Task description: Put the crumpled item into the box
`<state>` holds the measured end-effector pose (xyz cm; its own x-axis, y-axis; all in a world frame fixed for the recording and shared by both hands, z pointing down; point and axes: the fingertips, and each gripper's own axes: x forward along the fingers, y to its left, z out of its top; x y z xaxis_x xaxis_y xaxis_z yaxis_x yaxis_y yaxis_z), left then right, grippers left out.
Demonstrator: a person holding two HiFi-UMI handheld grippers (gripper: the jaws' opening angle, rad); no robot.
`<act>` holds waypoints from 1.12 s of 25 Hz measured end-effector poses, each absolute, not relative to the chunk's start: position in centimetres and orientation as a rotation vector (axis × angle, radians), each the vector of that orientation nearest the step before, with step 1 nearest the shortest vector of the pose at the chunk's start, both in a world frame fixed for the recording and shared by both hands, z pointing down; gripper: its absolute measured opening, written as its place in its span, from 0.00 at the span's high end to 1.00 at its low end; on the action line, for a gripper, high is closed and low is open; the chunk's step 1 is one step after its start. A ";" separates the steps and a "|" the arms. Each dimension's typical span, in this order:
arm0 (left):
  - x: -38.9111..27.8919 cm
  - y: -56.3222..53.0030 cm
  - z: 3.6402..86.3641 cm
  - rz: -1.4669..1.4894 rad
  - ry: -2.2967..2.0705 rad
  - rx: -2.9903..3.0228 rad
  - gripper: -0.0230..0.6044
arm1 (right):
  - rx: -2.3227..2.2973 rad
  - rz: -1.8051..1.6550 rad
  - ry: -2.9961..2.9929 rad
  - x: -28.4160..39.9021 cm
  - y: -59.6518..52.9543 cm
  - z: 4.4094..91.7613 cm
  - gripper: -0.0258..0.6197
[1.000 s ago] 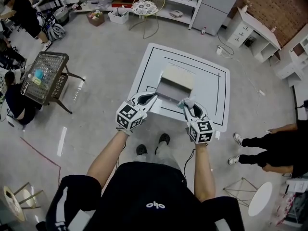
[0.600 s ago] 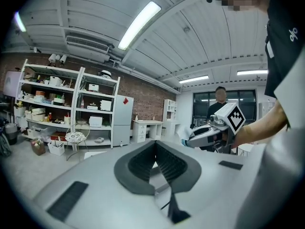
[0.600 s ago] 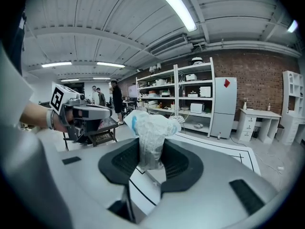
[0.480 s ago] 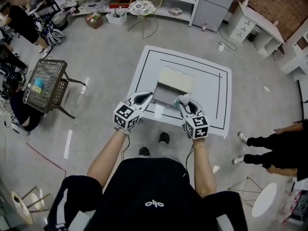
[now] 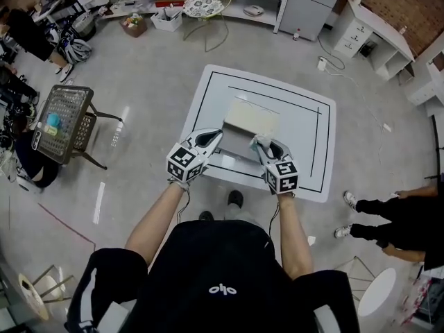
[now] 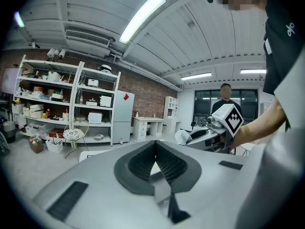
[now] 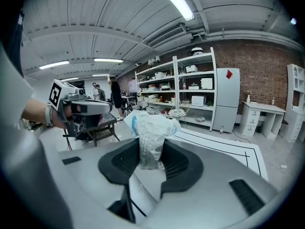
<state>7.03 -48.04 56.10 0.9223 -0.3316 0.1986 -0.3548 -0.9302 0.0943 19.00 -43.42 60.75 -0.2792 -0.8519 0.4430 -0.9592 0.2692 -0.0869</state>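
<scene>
The crumpled item [image 7: 151,130] is white and blue, the table [image 5: 305,144] white with black lines.

we're in a lab-type workshop, brick wall [image 7: 259,66], strip light [image 6: 141,17] overhead, stocked shelves [image 7: 188,87], grey floor [image 5: 146,75], white table [image 5: 305,137] with black marked border, other people [image 5: 28,26] around

White square tabletop [image 5: 305,144] on grey floor [image 5: 139,82], black outline [image 5: 277,91] drawn near its edges, one open pale box [image 5: 251,120] resting inside the outline, toward the near edge.
</scene>
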 end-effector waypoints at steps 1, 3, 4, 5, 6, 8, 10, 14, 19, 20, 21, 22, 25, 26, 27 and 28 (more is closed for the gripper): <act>7.3 -48.3 56.6 0.279 -0.530 2.950 0.96 | 1.642 0.504 -2.235 19.0 -43.9 61.5 0.75; 7.6 -48.6 57.7 0.295 -0.531 2.938 0.96 | 1.607 0.542 -2.231 19.0 -44.9 63.0 0.75; 7.7 -48.7 58.3 0.303 -0.533 2.929 0.96 | 1.590 0.565 -2.229 18.9 -45.4 63.8 0.75; 7.9 -48.8 58.7 0.309 -0.537 2.919 0.96 | 1.574 0.587 -2.225 18.9 -45.8 64.6 0.75; 8.0 -49.0 59.1 0.316 -0.542 2.910 0.96 | 1.556 0.607 -2.220 18.9 -46.2 65.4 0.75; 8.0 -49.3 59.8 0.324 -0.556 2.889 0.96 | 1.517 0.646 -2.203 18.8 -47.0 67.2 0.75; 7.9 -49.7 60.4 0.321 -0.572 2.868 0.97 | 1.481 0.698 -2.185 18.6 -47.7 69.2 0.75; 8.1 -49.8 61.2 0.328 -0.587 2.846 0.96 | 1.415 0.794 -2.133 18.4 -48.6 73.0 0.75; 8.2 -50.0 62.0 0.346 -0.603 2.832 0.96 | 1.304 0.850 -2.051 17.9 -49.2 77.3 0.75; 8.2 -50.0 62.2 0.347 -0.606 2.828 0.96 | 1.284 0.856 -2.036 17.8 -49.2 78.0 0.75; 8.1 -50.1 62.3 0.347 -0.609 2.823 0.96 | 1.266 0.862 -2.025 17.6 -49.4 78.6 0.75; 8.0 -50.2 62.3 0.348 -0.613 2.819 0.96 | 1.251 0.869 -2.014 17.4 -49.6 79.0 0.75; 7.7 -50.4 62.6 0.357 -0.620 2.811 0.96 | 1.233 0.887 -1.983 17.2 -50.0 79.7 0.75; 7.7 -50.3 62.8 0.364 -0.619 2.810 0.96 | 1.229 0.891 -1.979 17.1 -50.0 80.0 0.75; 7.7 -50.3 63.0 0.370 -0.619 2.809 0.96 | 1.224 0.896 -1.979 17.0 -50.0 80.3 0.75; 7.7 -50.2 63.2 0.374 -0.619 2.807 0.96 | 1.217 0.901 -1.981 16.8 -50.0 80.8 0.75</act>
